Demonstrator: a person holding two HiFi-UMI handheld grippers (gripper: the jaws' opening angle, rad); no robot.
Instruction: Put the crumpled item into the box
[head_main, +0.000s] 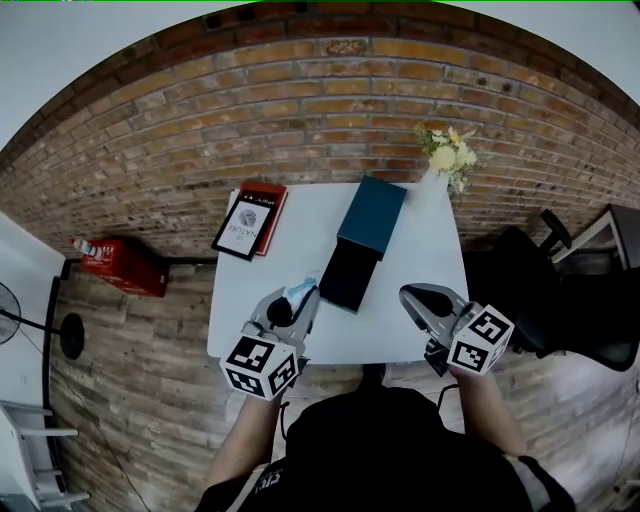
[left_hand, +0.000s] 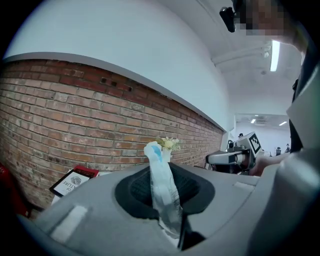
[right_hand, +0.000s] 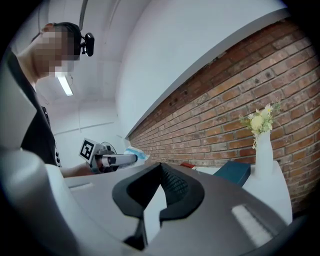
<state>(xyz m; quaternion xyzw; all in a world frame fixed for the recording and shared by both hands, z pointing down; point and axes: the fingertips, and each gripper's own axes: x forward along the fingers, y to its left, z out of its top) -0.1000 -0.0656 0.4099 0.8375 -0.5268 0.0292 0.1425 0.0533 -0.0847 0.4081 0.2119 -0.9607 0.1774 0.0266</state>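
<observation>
One white table (head_main: 425, 335) stands against the brick wall (head_main: 300, 110). On it the dark box (head_main: 348, 277) lies open near the middle, its teal lid (head_main: 372, 216) just behind it, so the way in looks clear. The book (head_main: 250, 220) and the vase (head_main: 430, 188) sit back by the wall, out of the way.

The left gripper (head_main: 305, 297) hangs over the near edge, just beside the box's near-left corner, with the forearm reaching forward. Its jaws are pinched on the item (left_hand: 162, 190), a white and blue crumple sticking up from between them, off the table. I reckon it's held high to clear the box wall.

The right gripper (head_main: 412, 296) hovers near the table's right side, jaws barely parted with nothing in them, seemingly kept aside
</observation>
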